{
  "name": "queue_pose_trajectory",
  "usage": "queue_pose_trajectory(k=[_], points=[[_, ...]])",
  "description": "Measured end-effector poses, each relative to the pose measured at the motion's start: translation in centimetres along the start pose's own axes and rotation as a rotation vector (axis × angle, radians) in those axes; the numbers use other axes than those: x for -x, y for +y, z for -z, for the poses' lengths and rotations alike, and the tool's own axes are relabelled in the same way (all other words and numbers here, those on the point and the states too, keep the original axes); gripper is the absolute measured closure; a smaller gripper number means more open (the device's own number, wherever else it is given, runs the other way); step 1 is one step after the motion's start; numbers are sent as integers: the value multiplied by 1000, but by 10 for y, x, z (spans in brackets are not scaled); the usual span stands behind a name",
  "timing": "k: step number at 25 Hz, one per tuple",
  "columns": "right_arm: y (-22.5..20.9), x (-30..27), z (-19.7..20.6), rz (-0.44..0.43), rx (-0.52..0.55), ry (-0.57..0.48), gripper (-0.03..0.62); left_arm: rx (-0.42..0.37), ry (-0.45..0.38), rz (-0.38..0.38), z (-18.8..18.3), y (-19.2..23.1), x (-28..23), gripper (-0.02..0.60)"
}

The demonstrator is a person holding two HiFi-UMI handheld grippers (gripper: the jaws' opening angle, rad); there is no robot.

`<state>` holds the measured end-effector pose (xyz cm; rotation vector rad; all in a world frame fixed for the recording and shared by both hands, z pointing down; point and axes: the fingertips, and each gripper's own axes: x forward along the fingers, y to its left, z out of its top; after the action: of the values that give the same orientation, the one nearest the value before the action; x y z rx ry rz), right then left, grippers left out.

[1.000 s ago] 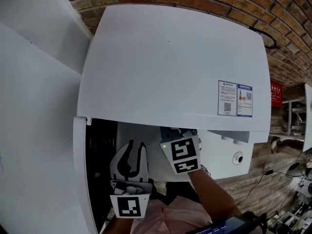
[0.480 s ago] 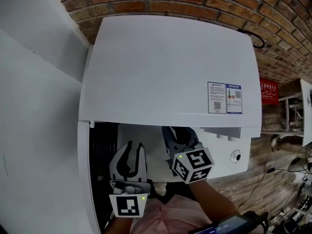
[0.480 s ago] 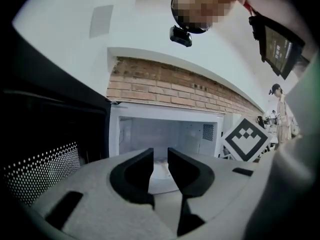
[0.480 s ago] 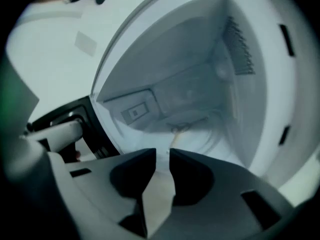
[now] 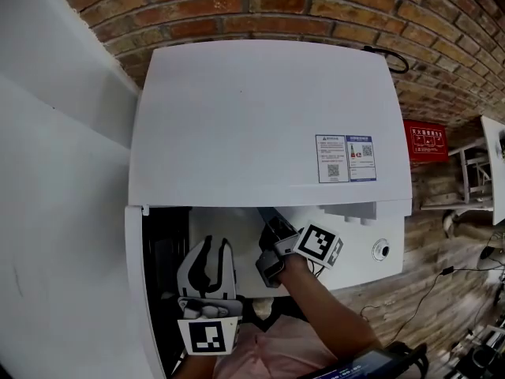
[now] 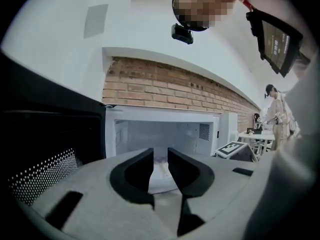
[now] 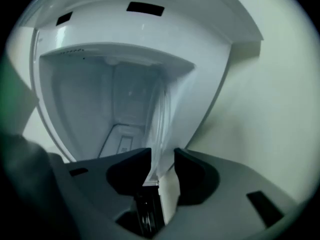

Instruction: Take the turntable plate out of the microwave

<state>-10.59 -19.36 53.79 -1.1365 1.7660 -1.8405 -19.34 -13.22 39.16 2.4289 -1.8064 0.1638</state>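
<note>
A white, box-shaped microwave oven is set against a red brick wall. Its door is swung open to the left, so that the cavity can be reached from the near side. The clear, round glass turntable plate is not yet out: it is seen lying flat on the cavity floor, with its near rim towards the opening.

The right gripper is held at the mouth of the cavity and is turned onto its side, evidently so that one jaw can be passed above the flat plate and the other below it. Its jaws have just been opening and are spread wide. The near rim of the plate is seen edge-on in the gap between them, but no pad is pressed on the glass, so nothing is gripped yet.

The left gripper is kept nearer and to the left, roughly level and aimed into the cavity. Its jaws are parted by a moderate gap and nothing is held; the plate is only seen through the gap, well beyond. This gripper is judged to be kept ready to support the plate once the rim is lifted.
</note>
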Motion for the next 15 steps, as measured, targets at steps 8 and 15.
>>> queue_pose_trajectory(k=[8,15], points=[[0,4,3,0,-56,28,511,1,13,15,4,-6,-1,486],[7,6,1,-16,-46,27,568,-24,-1,13,2,-7,1,486]])
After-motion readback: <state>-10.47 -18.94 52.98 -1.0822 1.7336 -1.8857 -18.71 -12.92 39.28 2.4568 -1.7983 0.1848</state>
